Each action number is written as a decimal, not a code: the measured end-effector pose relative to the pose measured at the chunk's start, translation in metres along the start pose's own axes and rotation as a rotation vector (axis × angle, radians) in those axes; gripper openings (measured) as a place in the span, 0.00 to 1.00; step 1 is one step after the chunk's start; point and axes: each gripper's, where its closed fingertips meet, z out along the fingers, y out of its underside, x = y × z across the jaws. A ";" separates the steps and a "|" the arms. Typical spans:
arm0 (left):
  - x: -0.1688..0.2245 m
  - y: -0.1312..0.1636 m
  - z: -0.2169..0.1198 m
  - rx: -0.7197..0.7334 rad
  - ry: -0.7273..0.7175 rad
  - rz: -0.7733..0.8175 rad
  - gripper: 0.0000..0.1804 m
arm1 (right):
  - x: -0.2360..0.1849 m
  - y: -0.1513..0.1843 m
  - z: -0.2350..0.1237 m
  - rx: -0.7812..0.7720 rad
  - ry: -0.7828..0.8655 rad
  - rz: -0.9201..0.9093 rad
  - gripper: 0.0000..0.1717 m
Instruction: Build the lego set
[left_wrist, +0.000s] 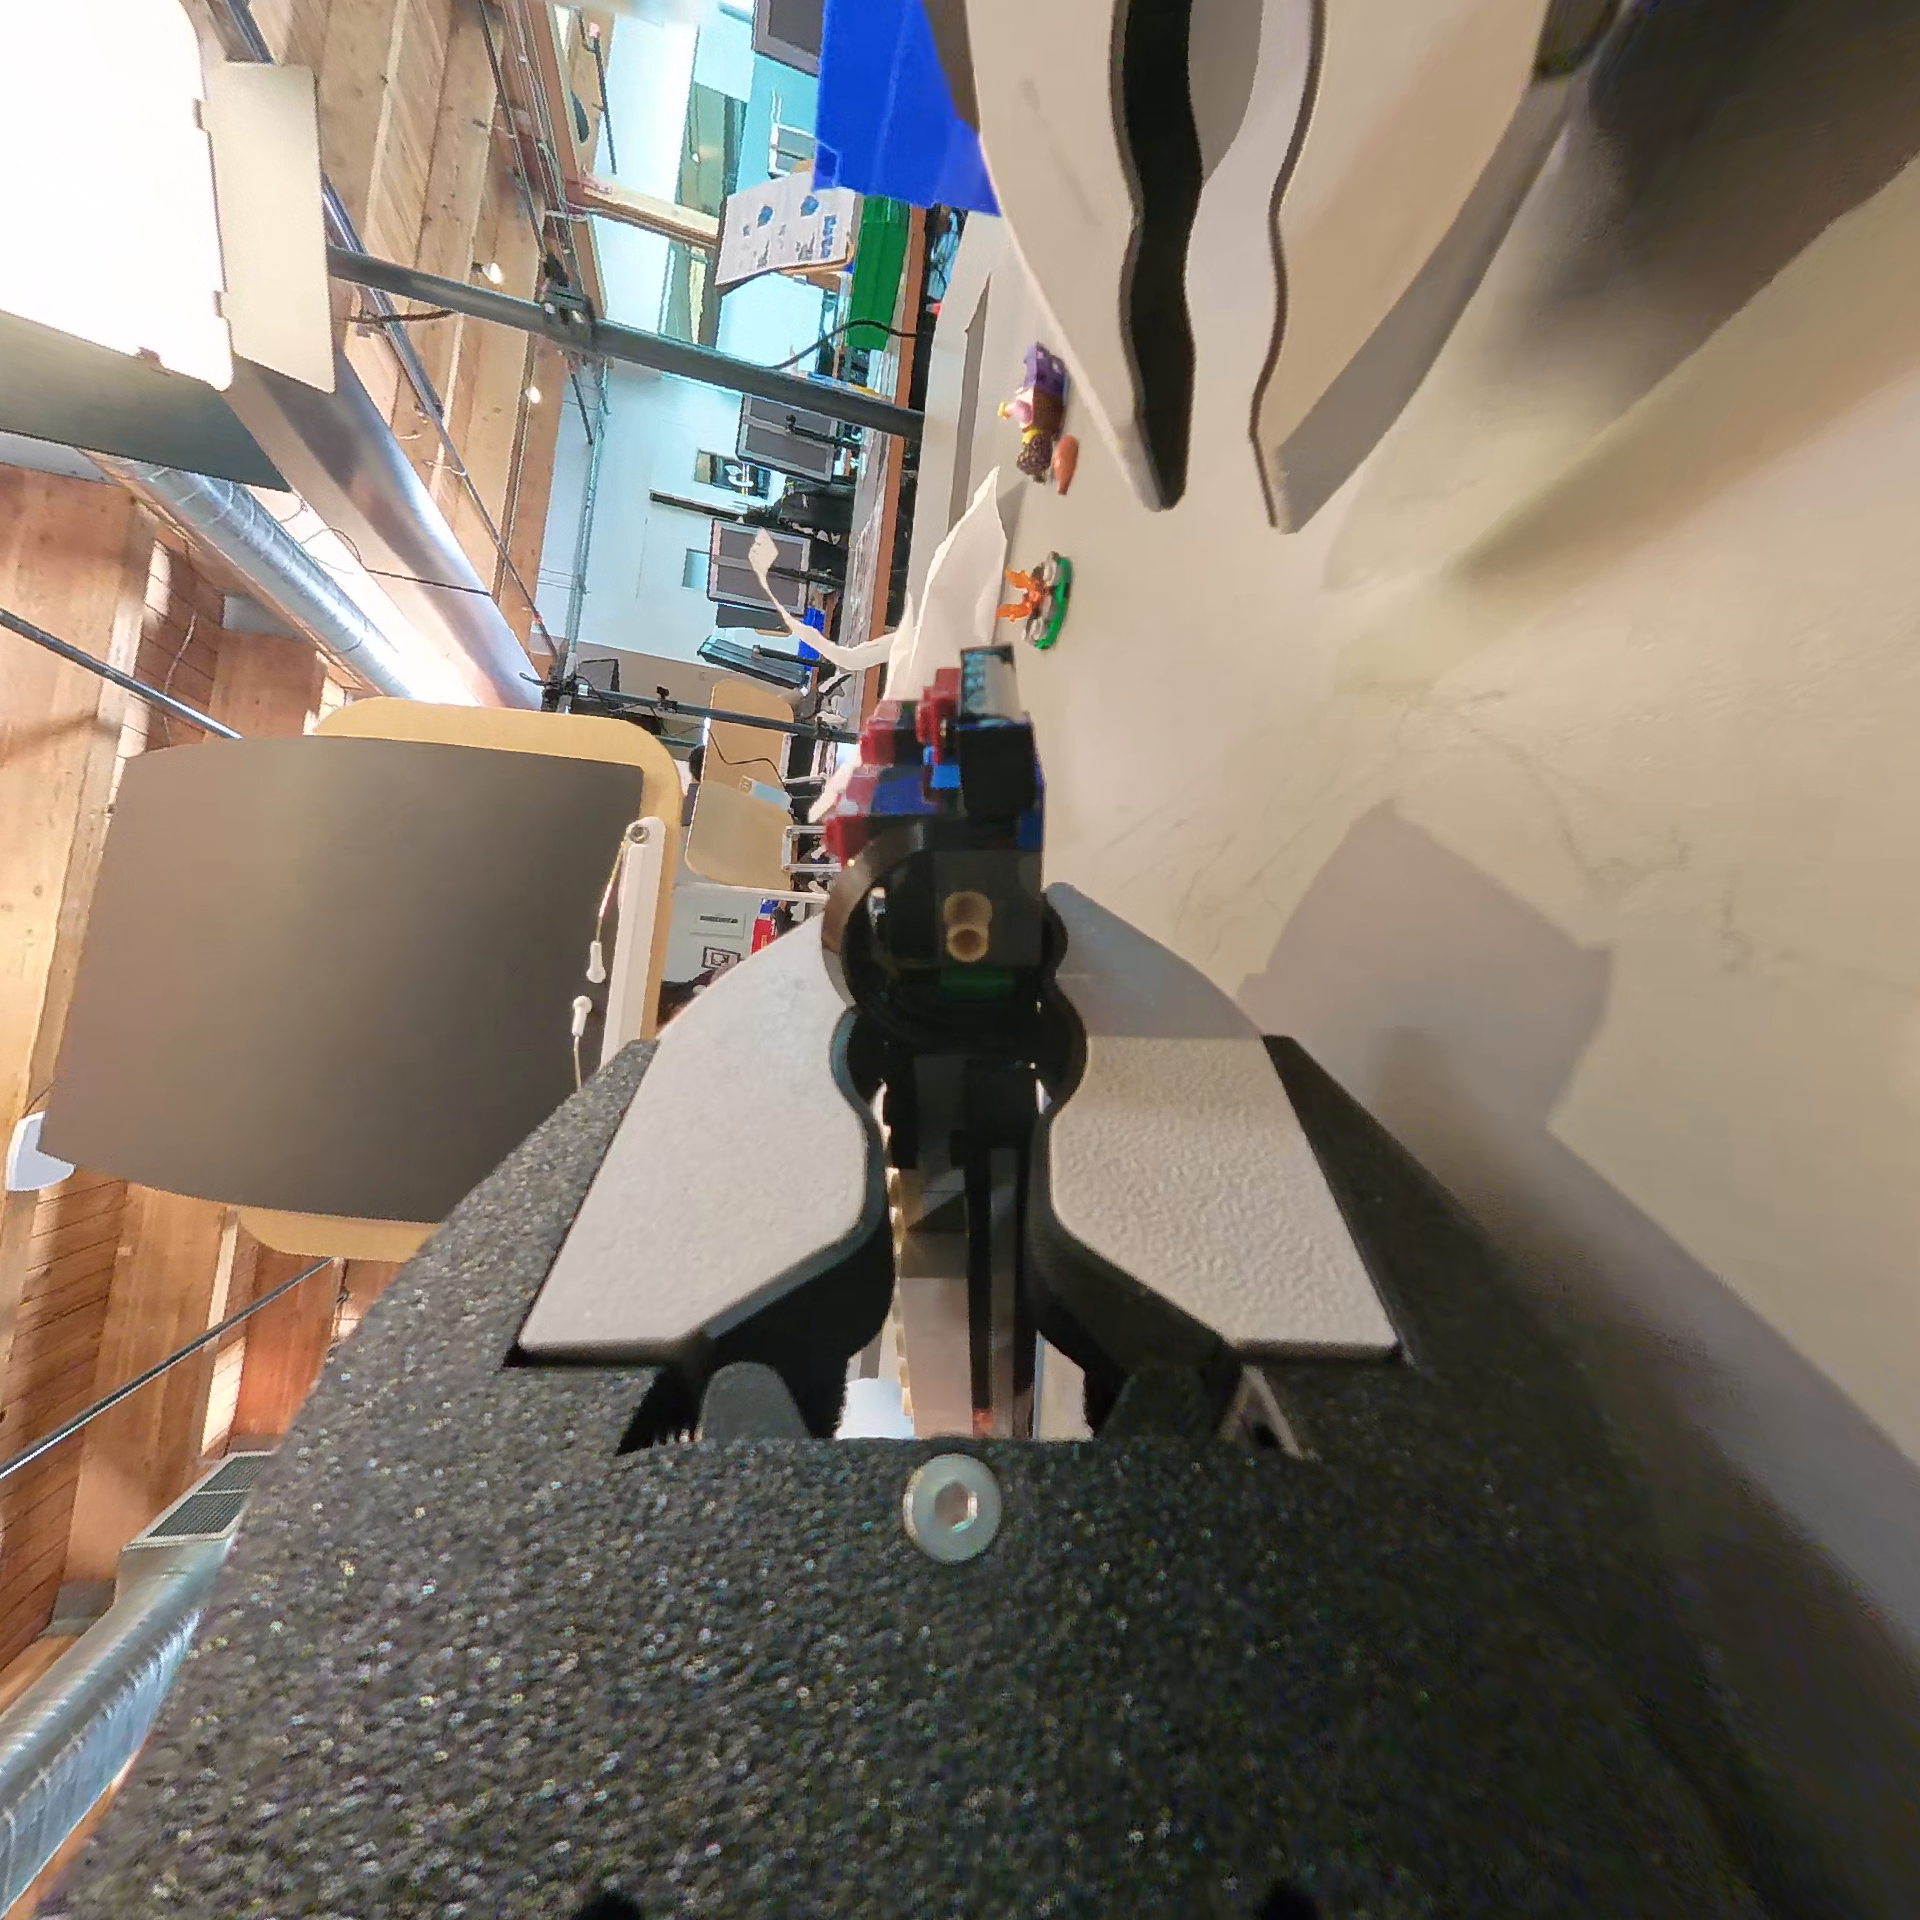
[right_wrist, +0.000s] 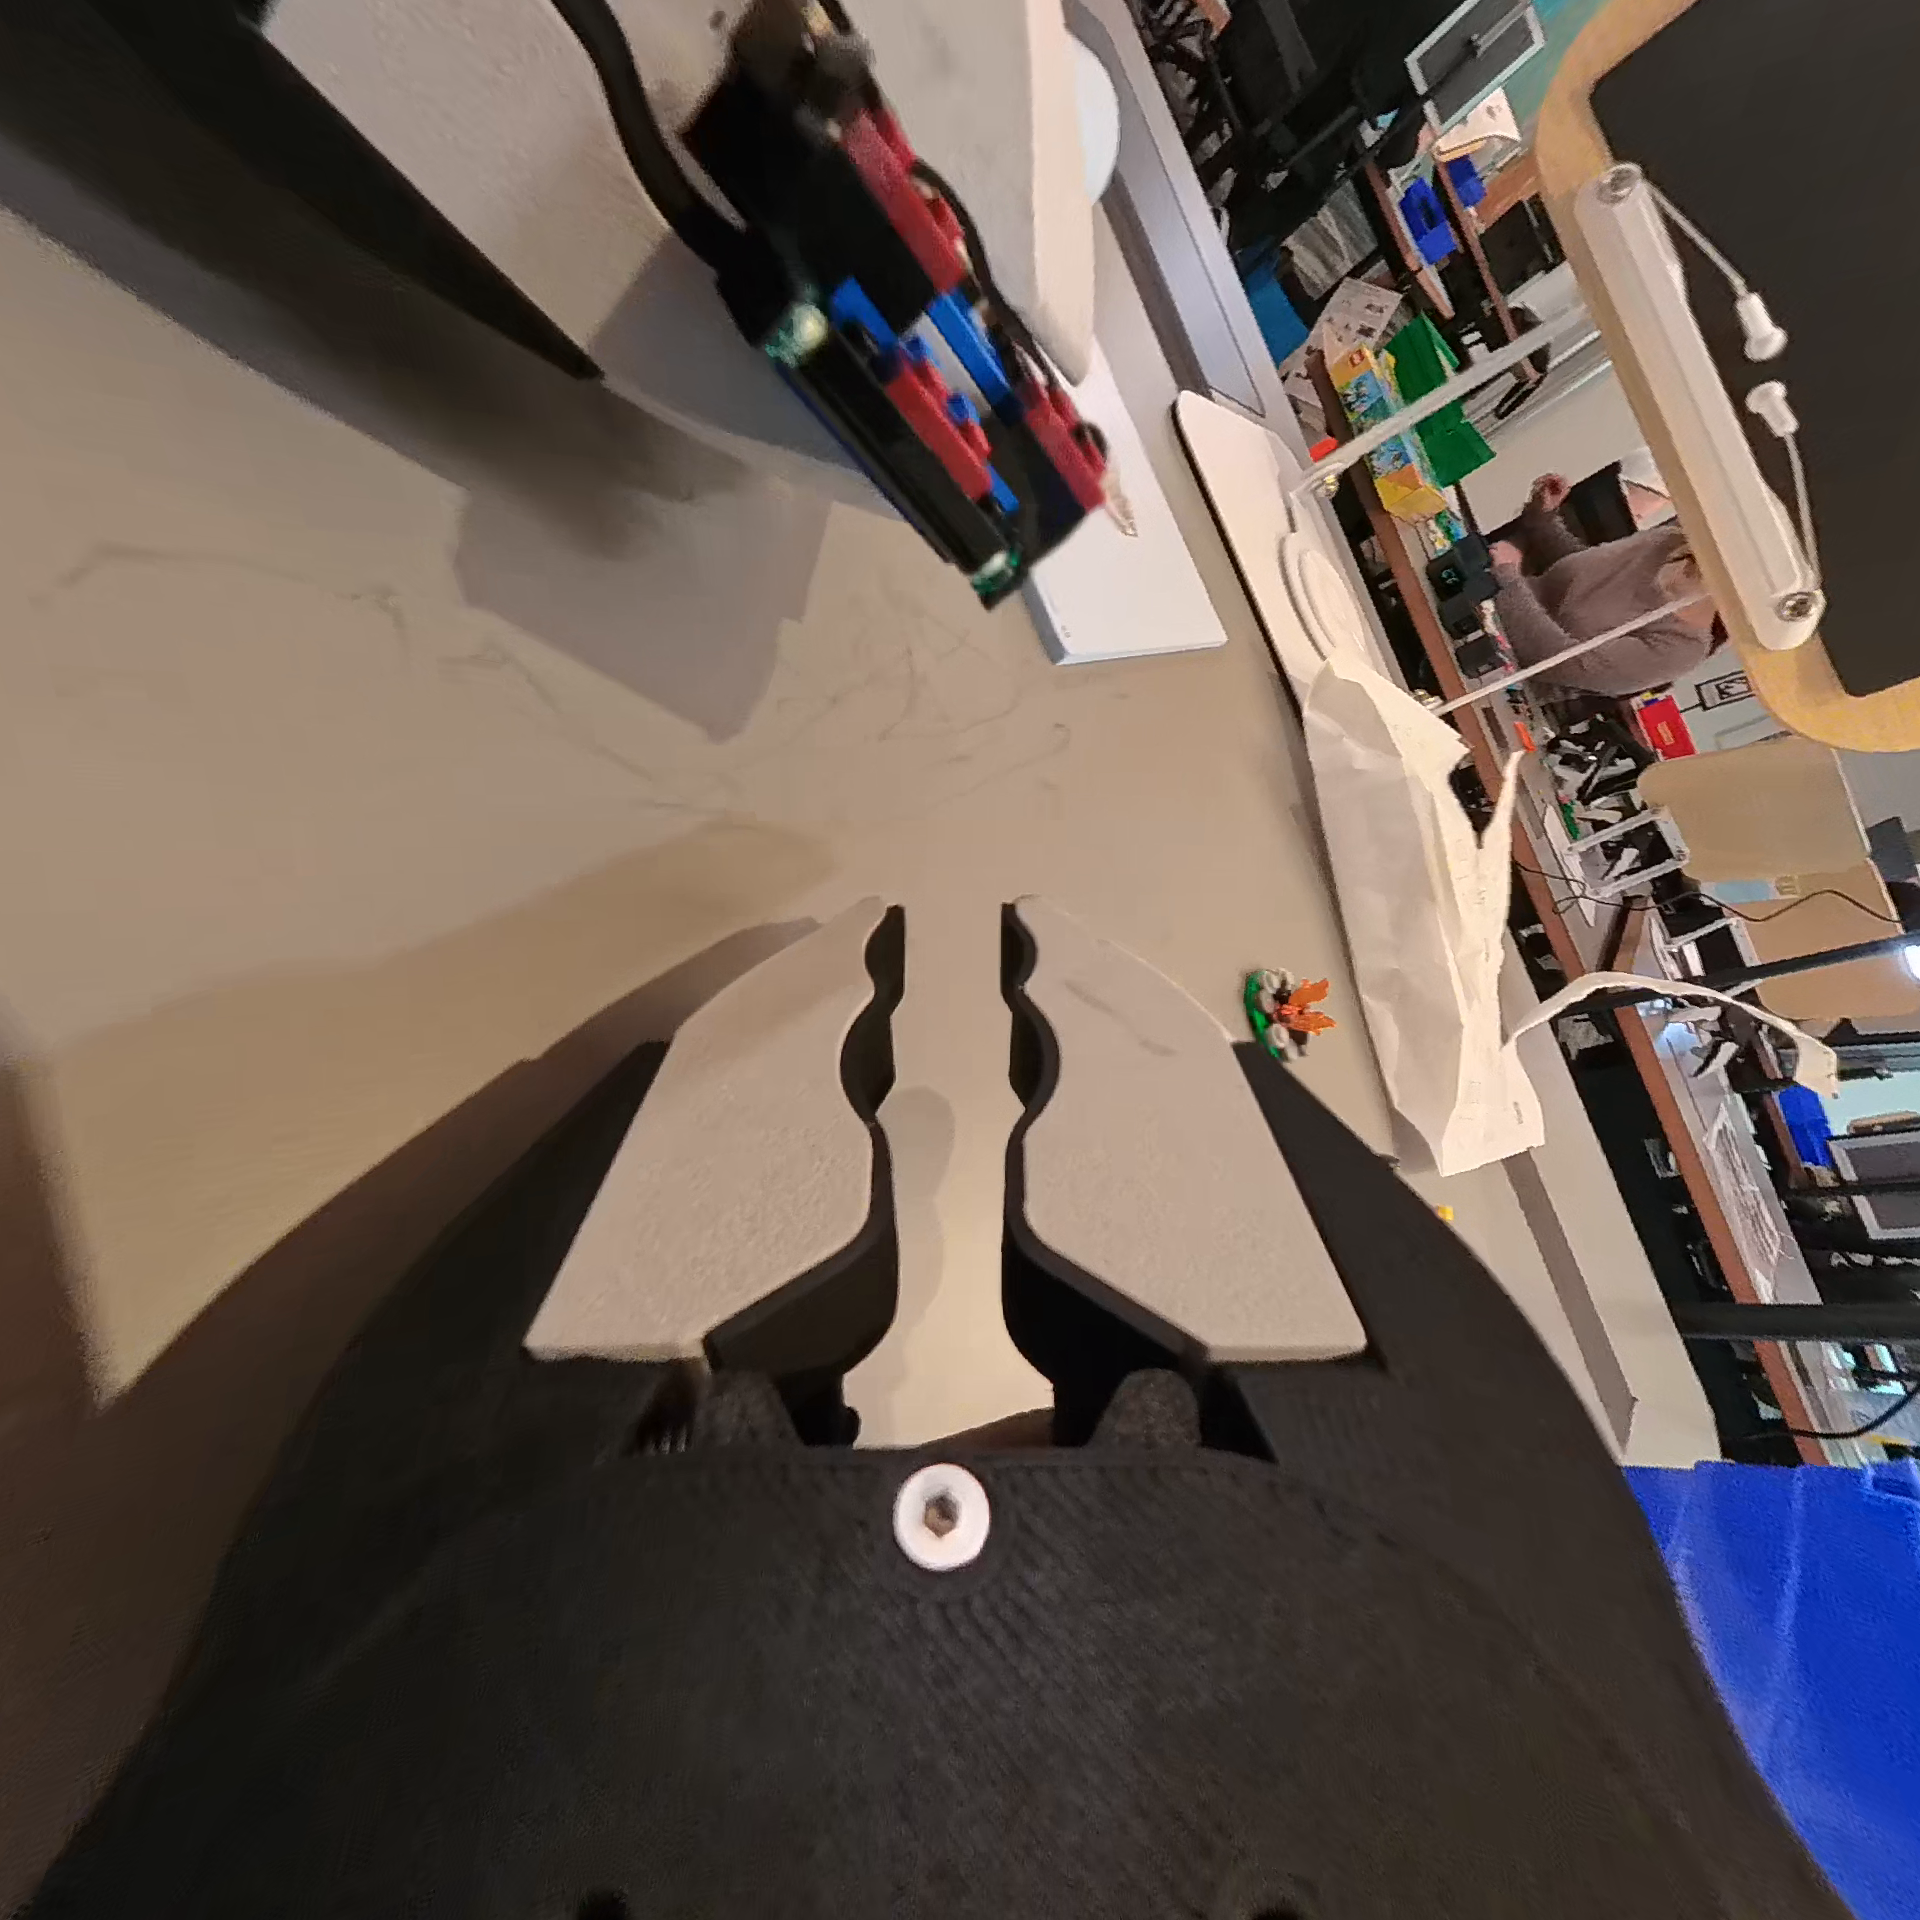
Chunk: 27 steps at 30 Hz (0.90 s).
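Black brick model (left_wrist: 961, 831) clamped in left gripper (left_wrist: 956, 966); right gripper (right_wrist: 951, 920) bare.

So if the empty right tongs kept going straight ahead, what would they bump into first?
Probably just the bare table. The right tongs point at open tabletop; the brick model in the left tongs sits farther on and off to the left, though depth is unclear.

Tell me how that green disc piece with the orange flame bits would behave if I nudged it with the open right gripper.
The disc piece looks small, so probably light, sliding easily on the smooth table. It lies flat, so tipping seems unlikely. The thin orange bits may pop off if the right gripper pushes there.
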 end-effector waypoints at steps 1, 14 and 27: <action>0.002 0.000 0.001 -0.001 0.001 0.003 0.14 | -0.003 0.000 -0.001 -0.004 -0.014 -0.003 0.10; 0.005 0.003 0.012 -0.023 -0.029 0.041 0.14 | -0.021 -0.002 -0.012 -0.031 -0.068 -0.048 0.09; 0.006 0.008 0.014 -0.030 -0.006 0.020 0.14 | -0.016 0.002 -0.011 -0.057 -0.062 -0.008 0.10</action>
